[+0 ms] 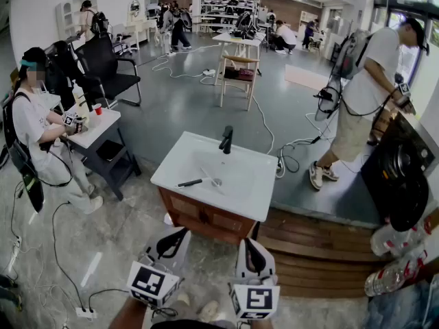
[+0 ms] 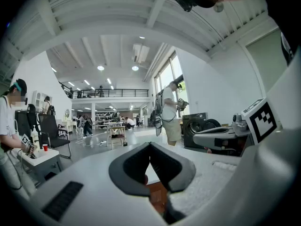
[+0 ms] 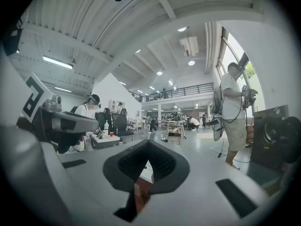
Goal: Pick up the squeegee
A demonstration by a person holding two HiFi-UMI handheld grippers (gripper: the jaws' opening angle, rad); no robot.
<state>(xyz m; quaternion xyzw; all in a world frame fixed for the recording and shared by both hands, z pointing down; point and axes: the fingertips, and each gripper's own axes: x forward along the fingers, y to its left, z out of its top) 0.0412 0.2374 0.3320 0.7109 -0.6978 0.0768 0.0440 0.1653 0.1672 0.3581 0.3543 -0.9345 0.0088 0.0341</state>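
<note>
Though unheld, squeegee (image 1: pixel 188 182) in sink (image 1: pixel 248 184)

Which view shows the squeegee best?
The head view: the squeegee lies in plain sight in the white sink, left of the drain. Neither gripper view shows it; both look out across the room.

Left gripper (image 2: pixel 149 147) and right gripper (image 3: pixel 148 145) side by side, fingers (image 2: pixel 131 166) seemingly together.
</note>
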